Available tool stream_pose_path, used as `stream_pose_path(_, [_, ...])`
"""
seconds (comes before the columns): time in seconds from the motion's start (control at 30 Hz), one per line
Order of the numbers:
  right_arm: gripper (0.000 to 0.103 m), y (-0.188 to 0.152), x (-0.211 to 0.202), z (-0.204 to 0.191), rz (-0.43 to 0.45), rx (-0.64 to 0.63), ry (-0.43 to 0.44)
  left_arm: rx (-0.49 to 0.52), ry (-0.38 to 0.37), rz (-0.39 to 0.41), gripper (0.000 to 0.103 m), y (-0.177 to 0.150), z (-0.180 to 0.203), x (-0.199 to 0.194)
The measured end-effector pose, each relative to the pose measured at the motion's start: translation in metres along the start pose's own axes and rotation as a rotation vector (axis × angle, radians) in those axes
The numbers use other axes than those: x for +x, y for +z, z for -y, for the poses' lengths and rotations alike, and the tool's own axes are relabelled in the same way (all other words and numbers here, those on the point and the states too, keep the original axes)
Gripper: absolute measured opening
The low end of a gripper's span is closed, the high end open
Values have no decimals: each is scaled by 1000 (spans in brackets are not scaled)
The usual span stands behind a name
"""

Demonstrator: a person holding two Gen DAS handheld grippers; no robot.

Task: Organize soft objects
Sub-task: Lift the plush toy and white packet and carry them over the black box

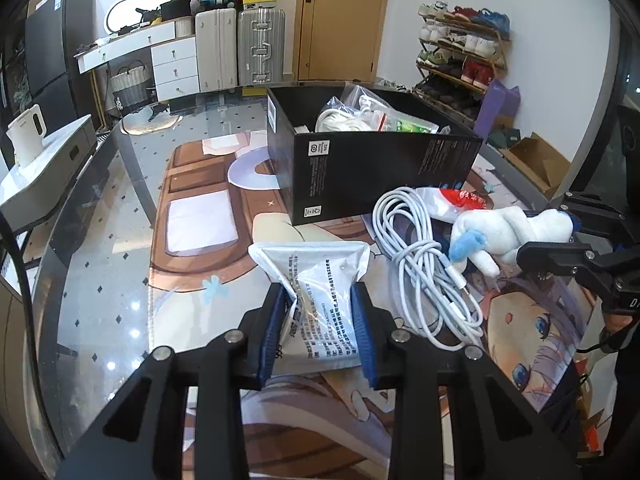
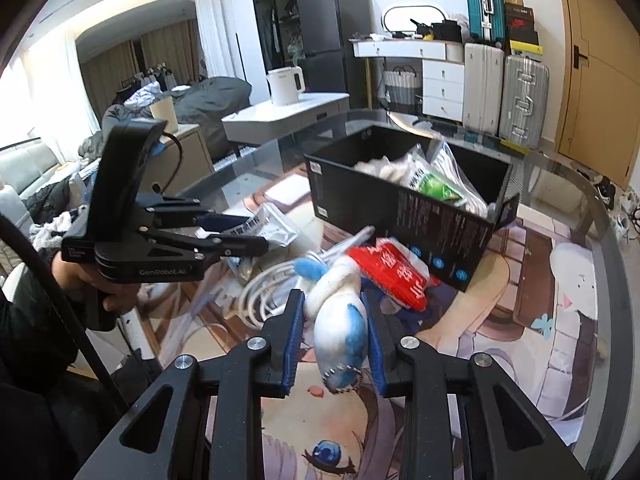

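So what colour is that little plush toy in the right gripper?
The plush toy is white with blue patches, clearest in the right wrist view.

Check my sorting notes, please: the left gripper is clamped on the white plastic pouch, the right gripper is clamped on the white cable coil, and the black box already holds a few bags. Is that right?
One slip: the right gripper is clamped on the white and blue plush toy, not the cable coil, which lies loose on the mat, as the right wrist view shows. The left gripper does grip the white plastic pouch, and the black box does hold bags.
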State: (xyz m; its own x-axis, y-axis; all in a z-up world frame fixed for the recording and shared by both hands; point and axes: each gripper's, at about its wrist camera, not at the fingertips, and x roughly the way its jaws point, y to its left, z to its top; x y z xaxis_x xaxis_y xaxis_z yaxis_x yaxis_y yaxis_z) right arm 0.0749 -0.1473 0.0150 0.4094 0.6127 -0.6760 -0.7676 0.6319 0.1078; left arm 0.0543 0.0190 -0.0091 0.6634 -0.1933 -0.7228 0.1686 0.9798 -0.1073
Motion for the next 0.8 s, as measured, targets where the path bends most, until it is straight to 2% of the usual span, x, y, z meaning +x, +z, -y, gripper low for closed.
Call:
stream_pose_path(0.43, [26,14,-33,-2,133,4,21,-47,-46,84,32,11,-7,-25])
stream_pose_path(0.8, [26,33,-48,9,232,63,-43,-62,-87,179,32,40,-4,-45])
